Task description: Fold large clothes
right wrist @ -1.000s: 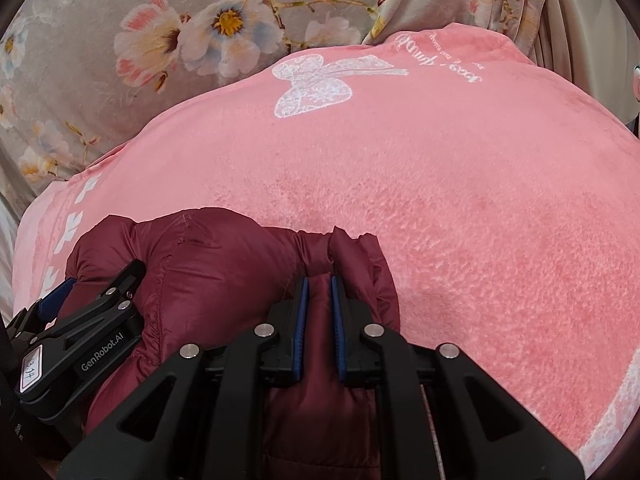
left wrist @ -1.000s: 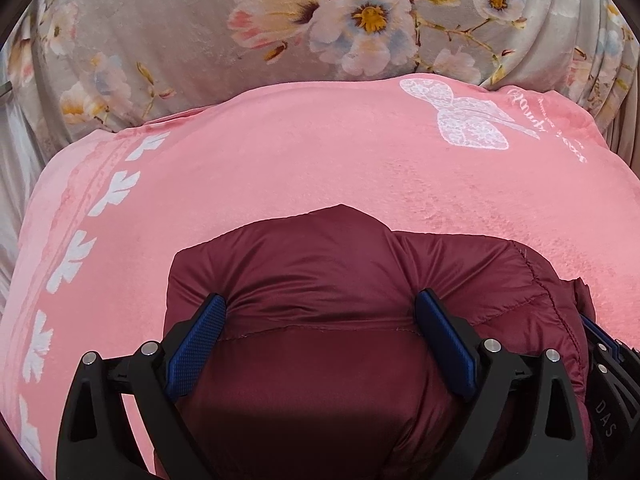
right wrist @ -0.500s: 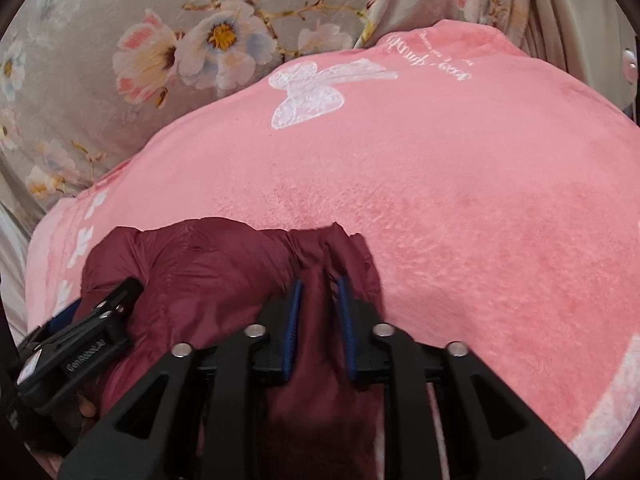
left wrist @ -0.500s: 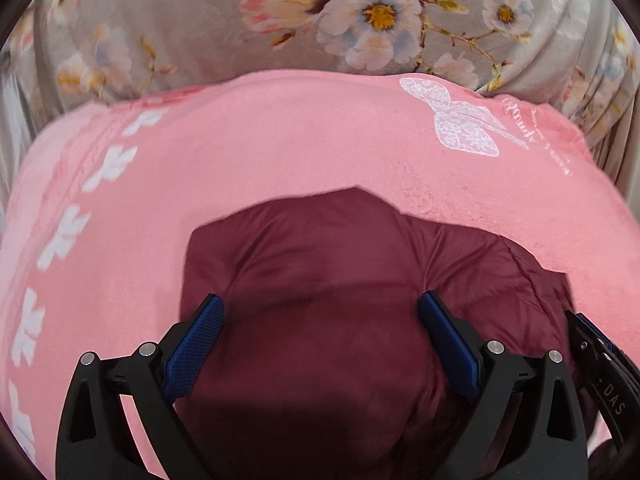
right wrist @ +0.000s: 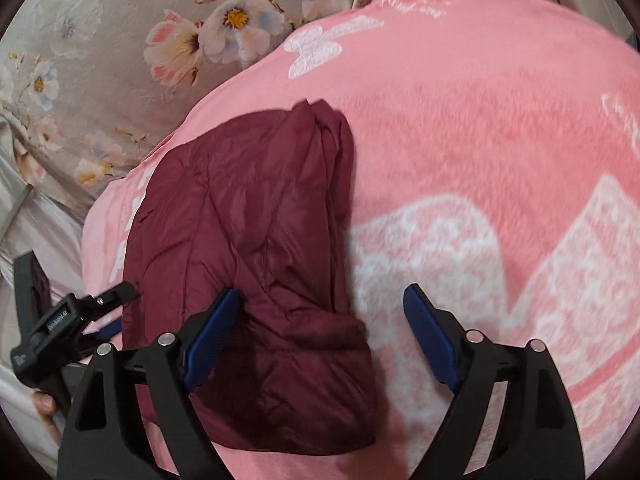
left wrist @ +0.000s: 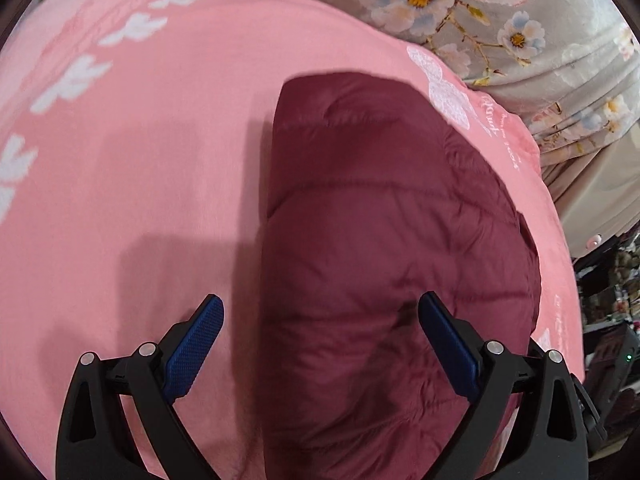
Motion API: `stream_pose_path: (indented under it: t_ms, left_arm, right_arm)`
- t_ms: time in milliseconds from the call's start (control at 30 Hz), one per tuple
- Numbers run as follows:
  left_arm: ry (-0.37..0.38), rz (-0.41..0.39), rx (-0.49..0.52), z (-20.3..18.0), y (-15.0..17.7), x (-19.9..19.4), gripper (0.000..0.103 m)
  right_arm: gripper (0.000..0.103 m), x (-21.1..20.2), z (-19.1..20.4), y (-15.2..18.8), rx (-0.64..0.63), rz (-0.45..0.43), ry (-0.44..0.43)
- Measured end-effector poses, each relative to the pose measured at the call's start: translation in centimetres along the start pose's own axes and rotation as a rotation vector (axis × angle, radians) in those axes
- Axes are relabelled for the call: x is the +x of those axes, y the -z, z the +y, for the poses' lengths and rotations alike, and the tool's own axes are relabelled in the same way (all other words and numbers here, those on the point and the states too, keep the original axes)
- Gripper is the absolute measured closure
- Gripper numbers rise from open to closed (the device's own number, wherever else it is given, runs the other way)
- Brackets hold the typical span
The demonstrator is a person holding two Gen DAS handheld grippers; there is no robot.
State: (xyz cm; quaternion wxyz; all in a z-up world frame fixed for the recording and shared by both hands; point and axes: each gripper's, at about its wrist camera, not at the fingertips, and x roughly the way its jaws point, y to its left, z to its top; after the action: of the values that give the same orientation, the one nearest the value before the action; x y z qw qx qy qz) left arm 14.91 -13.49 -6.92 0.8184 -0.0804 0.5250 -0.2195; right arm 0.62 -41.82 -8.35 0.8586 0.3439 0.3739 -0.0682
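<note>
Both grippers have drawn back from the maroon jacket (right wrist: 248, 248), lying folded on the pink blanket (right wrist: 480, 140); the right gripper (right wrist: 320, 340), earlier pinching it, is opening, gripping nothing; the left gripper (left wrist: 320, 344) gapes empty. Folding looks nearly finished; the next move calls for smoothing or setting it aside.

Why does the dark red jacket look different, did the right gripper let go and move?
Yes. The right gripper is opening, off the jacket, drawn back from the blanket's butterfly.

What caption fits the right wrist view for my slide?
Right gripper opening over the folded maroon puffer jacket lying on the pink blanket, pads clear of the fabric.
</note>
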Motion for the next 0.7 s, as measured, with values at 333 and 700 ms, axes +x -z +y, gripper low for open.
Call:
stream_pose_path:
  t_ms: [333, 700]
  left_arm:
    - [0.042, -0.006, 0.026, -2.1, 1.2, 1.0, 0.017]
    - [0.069, -0.145, 0.162, -3.3, -0.5, -4.0, 0.065]
  right_arm:
    - [0.025, 2.0, 0.8, -0.9, 0.018, 0.031, -0.13]
    - [0.087, -1.0, 5.8, -2.2, -0.095, -0.069, -0.215]
